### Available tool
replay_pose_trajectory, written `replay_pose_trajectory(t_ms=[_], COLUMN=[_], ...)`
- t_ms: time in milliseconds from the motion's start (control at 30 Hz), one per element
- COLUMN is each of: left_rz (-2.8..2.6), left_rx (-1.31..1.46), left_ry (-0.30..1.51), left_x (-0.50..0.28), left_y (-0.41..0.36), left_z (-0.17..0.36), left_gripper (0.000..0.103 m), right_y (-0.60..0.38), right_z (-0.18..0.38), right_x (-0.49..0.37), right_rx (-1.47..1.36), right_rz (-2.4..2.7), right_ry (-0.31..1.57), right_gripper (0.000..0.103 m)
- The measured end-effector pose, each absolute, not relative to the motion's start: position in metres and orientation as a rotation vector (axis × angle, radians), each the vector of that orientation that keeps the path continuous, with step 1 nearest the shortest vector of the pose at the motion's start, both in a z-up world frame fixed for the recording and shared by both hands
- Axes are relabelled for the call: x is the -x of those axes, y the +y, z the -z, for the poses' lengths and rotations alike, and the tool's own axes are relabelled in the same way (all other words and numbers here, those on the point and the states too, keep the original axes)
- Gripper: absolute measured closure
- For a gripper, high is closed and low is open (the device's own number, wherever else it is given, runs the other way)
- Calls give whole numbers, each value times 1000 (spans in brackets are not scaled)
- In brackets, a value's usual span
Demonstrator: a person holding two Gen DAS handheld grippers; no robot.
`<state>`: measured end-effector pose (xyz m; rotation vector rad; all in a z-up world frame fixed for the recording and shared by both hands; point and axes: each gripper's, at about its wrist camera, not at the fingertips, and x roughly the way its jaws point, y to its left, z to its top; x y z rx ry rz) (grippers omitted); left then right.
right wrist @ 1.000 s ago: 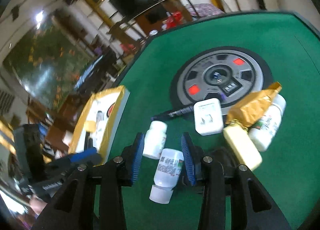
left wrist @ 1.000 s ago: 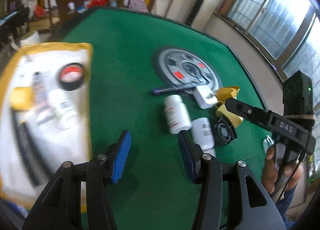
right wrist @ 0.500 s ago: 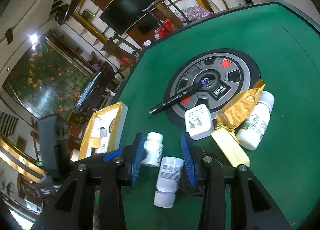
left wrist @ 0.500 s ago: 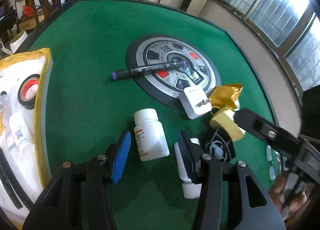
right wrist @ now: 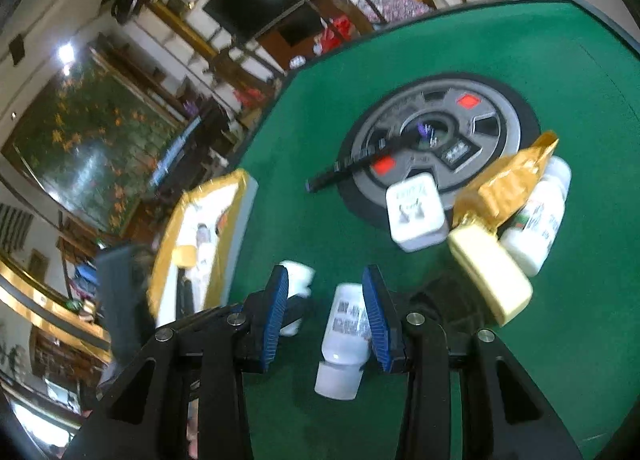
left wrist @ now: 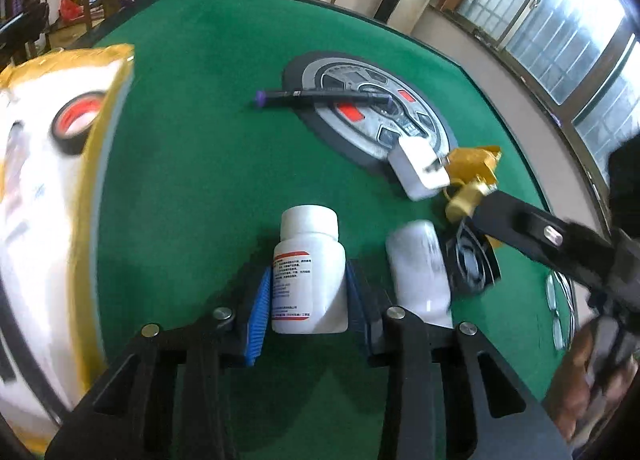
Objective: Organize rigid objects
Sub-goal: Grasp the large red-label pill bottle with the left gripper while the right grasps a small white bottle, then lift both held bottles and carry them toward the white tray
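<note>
A white pill bottle (left wrist: 308, 272) with a red-striped label lies on the green table, cap pointing away. My left gripper (left wrist: 309, 298) is low over it and its jaws are closing, with both blue pads against the bottle's sides. A second white bottle (left wrist: 418, 260) lies just to the right. In the right wrist view it (right wrist: 344, 336) lies below my right gripper (right wrist: 326, 314), close to the right pad (right wrist: 376, 316). That gripper hovers open and grips nothing.
A yellow-rimmed tray (left wrist: 114, 128) at the left holds a red and black tape roll (left wrist: 76, 116). A black marker (left wrist: 320, 94) lies across the round grey panel (left wrist: 432, 120). A white charger (right wrist: 416, 216), gold foil bag (right wrist: 512, 180), yellow block (right wrist: 490, 280), third bottle (right wrist: 536, 220) and small black fan (left wrist: 474, 260) crowd the right.
My left gripper has swung from the tray side over to the first bottle, dropped down to it and narrowed its jaws around it. The right gripper has stayed about where it was.
</note>
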<state>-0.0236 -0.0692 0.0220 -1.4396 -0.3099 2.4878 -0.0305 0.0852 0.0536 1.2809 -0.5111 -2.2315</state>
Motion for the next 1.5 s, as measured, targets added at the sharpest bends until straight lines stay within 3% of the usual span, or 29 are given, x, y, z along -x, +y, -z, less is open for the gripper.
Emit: replay_pose_trajectory(t_ms=[467,700,1000,1500], left_rz=[-2552,-2572,-2608,-2577], left_rx=[1357,1335,1334,1307], left_ry=[-277,-240,-84,-219], left_x=[3,2,-1,-1], left_y=[-70,-64,-50,-63], left_z=[-18,-18,-18,-17], left_gripper=[70,70,67,70], right_y=[68,34,28,46], right_z=[-36,-29,-32,-45], right_x=[25,8,2,5], right_rx=[-1382,-1373,-1352,-1276], right_rz=[2276,2335,2308,2341], right_ry=[-367,-61,104,-84], right_gripper=[68,71,70,72])
